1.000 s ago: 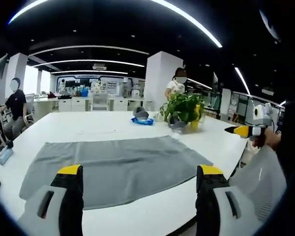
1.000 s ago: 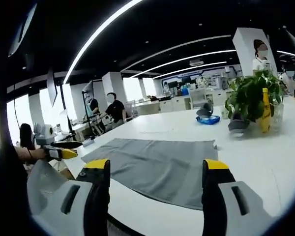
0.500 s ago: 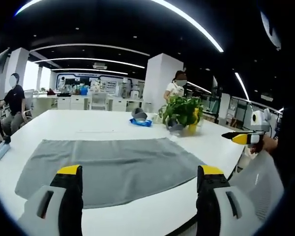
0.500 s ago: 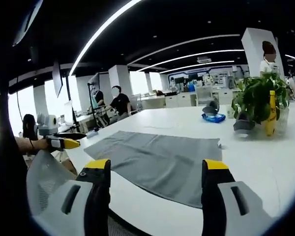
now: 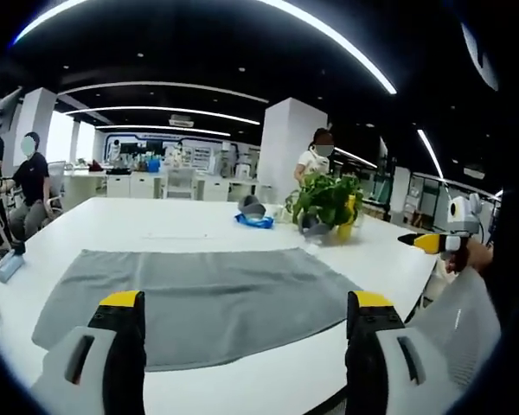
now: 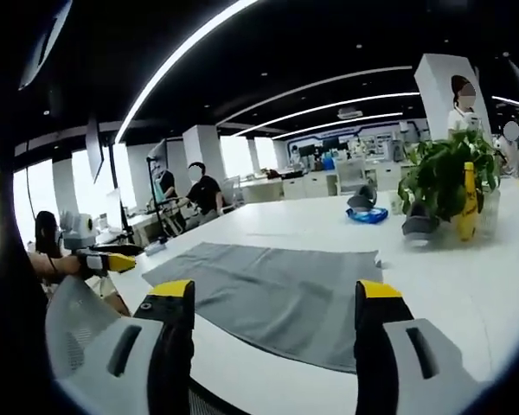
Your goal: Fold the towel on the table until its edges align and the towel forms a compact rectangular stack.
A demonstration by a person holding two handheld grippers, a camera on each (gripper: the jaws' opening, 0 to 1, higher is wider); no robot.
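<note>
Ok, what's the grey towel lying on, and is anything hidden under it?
The grey towel lies spread flat on the white table, whose bare top shows on every side of it. It looks flat with no lumps, but whatever the cloth covers can't be seen.

So the towel (image 5: 199, 298) lies spread flat on the tabletop (image 5: 242, 380), close to the near edge, with the left claw (image 5: 242, 328) hanging just in front of it, jaws apart and nothing between them. Behind the towel, toward the far right of the tabletop, there's a potted plant (image 5: 326, 201), and just left of that a small bowl-like thing (image 5: 253, 216), too small to tell what. The right claw (image 6: 275, 324) sits off the towel's other end, jaws apart too, and from there the plant (image 6: 445, 181) is far right. Each claw pokes into the other's view at the side. A person (image 5: 28, 186) sits beyond the tabletop's left end.
</note>
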